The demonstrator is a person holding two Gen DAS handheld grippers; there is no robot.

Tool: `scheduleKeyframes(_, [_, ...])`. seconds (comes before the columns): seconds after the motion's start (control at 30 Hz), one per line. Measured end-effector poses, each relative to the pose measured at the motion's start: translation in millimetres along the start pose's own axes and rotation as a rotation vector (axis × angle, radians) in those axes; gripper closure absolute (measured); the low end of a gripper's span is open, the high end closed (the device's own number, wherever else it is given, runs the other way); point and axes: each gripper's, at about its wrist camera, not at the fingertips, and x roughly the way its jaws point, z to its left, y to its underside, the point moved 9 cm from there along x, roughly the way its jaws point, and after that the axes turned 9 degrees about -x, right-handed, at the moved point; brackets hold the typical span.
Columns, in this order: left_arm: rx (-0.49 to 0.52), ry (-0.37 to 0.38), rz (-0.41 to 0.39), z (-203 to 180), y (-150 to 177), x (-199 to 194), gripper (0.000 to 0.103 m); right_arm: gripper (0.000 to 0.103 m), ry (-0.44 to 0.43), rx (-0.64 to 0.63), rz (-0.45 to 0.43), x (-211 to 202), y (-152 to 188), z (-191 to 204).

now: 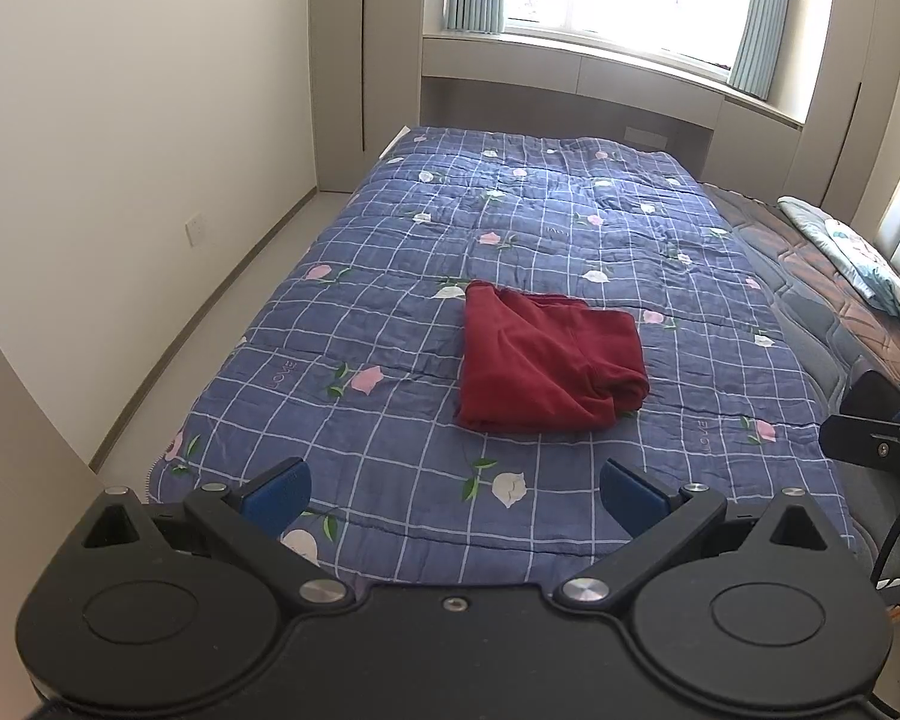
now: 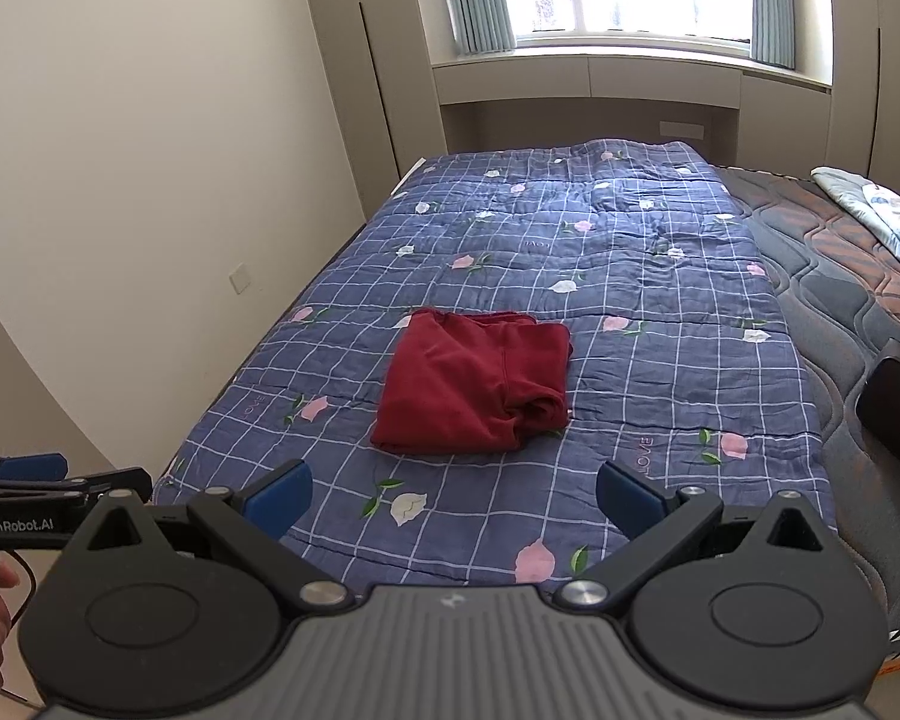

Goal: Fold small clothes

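Quilted blue checked bedspread with flowers carries a folded, soft red garment at twelve o'clock; left gripper and right gripper gape wide, empty.

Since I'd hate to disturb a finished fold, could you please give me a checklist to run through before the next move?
1. Left tool open, holding nothing: ok.
2. Right tool open, holding nothing: ok.
3. Red garment lies folded on the quilt: ok.
4. Fold is neat: not ok, the near right corner is bunched.
5. Both tools clear of the garment: ok.
6. More clothes waiting to be folded: cannot tell, none in view.
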Motion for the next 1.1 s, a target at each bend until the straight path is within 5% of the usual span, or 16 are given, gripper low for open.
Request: scheduleKeyframes(1.1, [0.008, 0.01, -0.005, -0.9, 6.0, -7.4, 0.001, 0.0, 0.001, 0.004, 0.002, -1.0, 2.7, 0.0])
